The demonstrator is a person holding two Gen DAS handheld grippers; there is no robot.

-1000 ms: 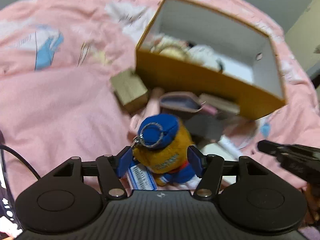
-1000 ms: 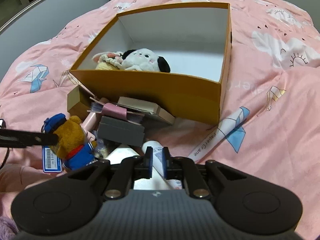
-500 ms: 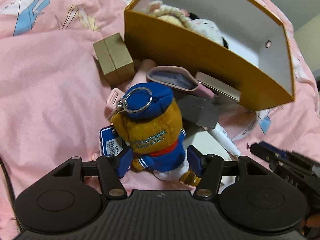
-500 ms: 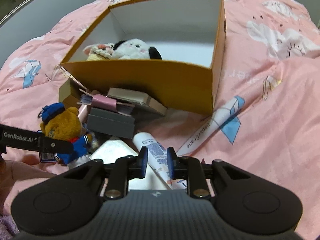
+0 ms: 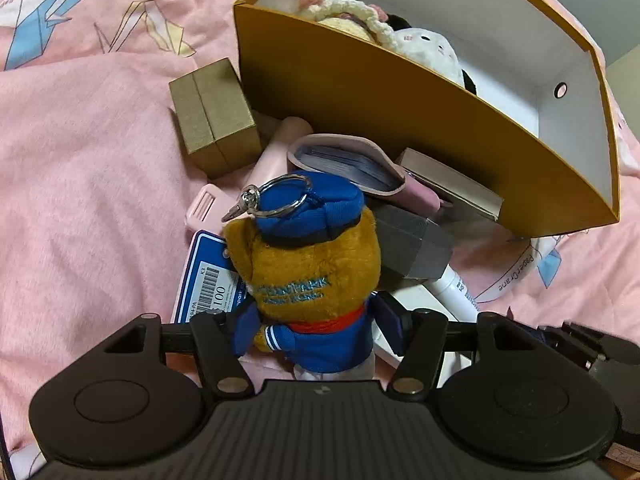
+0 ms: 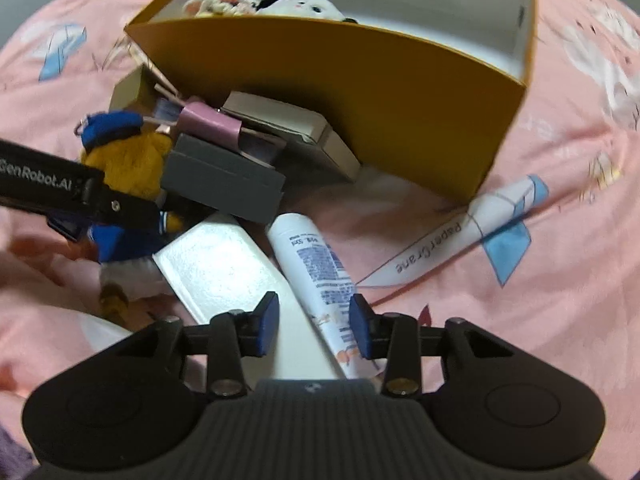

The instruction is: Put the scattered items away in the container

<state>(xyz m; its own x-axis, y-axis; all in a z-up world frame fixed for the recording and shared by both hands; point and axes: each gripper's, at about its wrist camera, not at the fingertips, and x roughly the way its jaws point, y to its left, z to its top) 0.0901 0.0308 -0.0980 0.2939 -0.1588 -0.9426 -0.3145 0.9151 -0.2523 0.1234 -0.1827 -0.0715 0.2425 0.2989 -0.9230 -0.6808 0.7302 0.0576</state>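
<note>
A brown plush bear (image 5: 316,264) in a blue cap and jacket, with a key ring and a price tag, stands in the pile in front of the orange box (image 5: 400,120). My left gripper (image 5: 316,328) is open, its fingers on either side of the bear's body. The right wrist view shows the same bear (image 6: 128,168) behind the left gripper's arm. My right gripper (image 6: 313,326) is low over a white tube (image 6: 316,268). Its jaws are opening, and the tube's lower end lies between them, close to the right pad (image 6: 360,328).
A gold box (image 5: 214,120), a pink card wallet (image 5: 344,160), a grey box (image 5: 412,240), a beige flat box (image 6: 288,128) and a white flat box (image 6: 224,268) crowd the orange box's near wall. Two plush toys (image 5: 424,48) lie inside it. Pink bedding (image 5: 80,200) surrounds everything.
Both grippers have sunk toward the pile. The bear now sits between the left fingers. The right jaws went from shut to apart around the white tube.
</note>
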